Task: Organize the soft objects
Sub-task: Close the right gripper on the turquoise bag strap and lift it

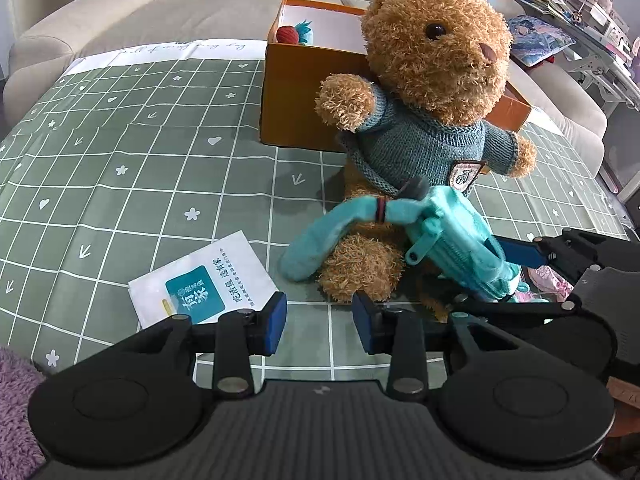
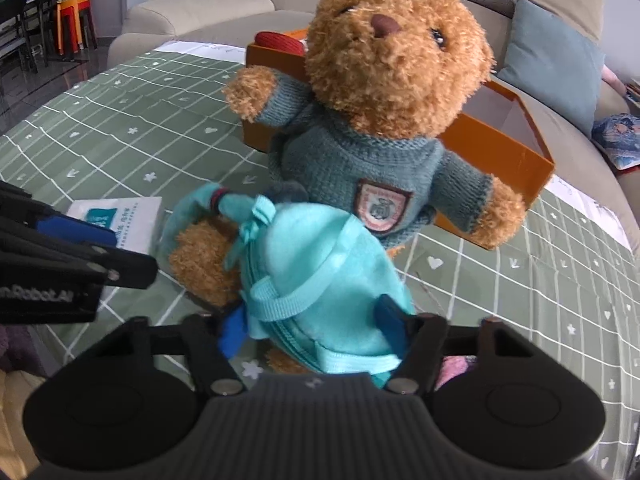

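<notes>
A: Where is the teddy bear point(image 1: 432, 92) now?

B: It sits upright on the green checked tabletop point(image 1: 132, 152), its back against the orange box point(image 1: 304, 100). Its long axis goes almost straight up, the head on top and the legs forward toward both cameras. Its face turns to the right side of the left wrist view.

A: And the turquoise plush bag point(image 2: 320, 280)?

B: It lies in the lap of the bear. Its long axis goes from the bear's belly toward the right gripper point(image 2: 312, 324), and one long soft part hangs over the bear's leg to the left.

A: What are the fingers doing?

B: The right fingers point(image 2: 390, 314) stand on both sides of the bag, blue pads against the plush; it looks like a grip. This gripper points down and forward. The left gripper point(image 1: 320, 322) hovers over the tabletop before the bear's foot, fingers half apart and holding nothing.

A: Anything else?

B: A white packet point(image 1: 204, 280) lies flat on the left. A red plush thing point(image 1: 289, 34) is inside the box.
</notes>
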Demonstrator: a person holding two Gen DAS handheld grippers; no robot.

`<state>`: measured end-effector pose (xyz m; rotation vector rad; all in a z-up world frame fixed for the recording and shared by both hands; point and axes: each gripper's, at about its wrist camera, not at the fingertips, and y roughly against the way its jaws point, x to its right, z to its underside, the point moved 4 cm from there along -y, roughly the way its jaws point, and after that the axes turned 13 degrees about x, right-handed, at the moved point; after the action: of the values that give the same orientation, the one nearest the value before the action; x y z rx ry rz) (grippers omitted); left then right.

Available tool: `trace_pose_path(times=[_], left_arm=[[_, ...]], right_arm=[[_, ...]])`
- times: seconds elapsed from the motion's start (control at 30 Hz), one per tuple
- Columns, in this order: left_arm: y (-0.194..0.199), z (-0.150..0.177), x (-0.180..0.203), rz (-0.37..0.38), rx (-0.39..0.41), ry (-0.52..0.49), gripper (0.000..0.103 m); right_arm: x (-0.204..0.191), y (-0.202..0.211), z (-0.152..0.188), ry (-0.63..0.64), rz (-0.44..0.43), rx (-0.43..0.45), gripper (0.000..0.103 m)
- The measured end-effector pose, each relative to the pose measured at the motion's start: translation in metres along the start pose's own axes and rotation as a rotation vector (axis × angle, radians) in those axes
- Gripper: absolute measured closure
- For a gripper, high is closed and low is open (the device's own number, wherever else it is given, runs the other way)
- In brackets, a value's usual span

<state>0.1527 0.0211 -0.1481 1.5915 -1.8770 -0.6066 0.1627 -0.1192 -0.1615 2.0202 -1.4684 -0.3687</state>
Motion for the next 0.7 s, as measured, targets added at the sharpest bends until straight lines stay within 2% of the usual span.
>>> trace_pose_path(times=[0.23, 0.3, 0.37, 0.43, 0.53, 0.7], left_arm=[[0.007, -0.003, -0.004, -0.017, 0.024, 0.016, 0.06], [0.01, -0.004, -0.011, -0.033, 0.036, 0.036, 0.06], [0.012, -0.004, -0.019, -0.06, 0.027, 0.053, 0.055], [0.013, -0.002, -0.026, -0.08, 0.02, 0.079, 0.037], [0.012, 0.0, -0.035, -0.12, 0.014, 0.114, 0.029], [0.006, 0.0, -0.045, -0.185, -0.006, 0.135, 0.024]], right_arm=[[0.005, 0.016, -0.002, 0.007, 0.015, 0.028, 0.068], [0.007, 0.027, -0.003, 0.004, 0.029, 0.044, 0.072], [0.008, 0.039, -0.005, 0.008, 0.043, 0.062, 0.077], [0.009, 0.053, -0.007, 0.005, 0.055, 0.076, 0.082], [0.011, 0.075, -0.007, -0.055, 0.036, 0.072, 0.084], [0.009, 0.082, 0.005, -0.16, -0.054, 0.015, 0.084]])
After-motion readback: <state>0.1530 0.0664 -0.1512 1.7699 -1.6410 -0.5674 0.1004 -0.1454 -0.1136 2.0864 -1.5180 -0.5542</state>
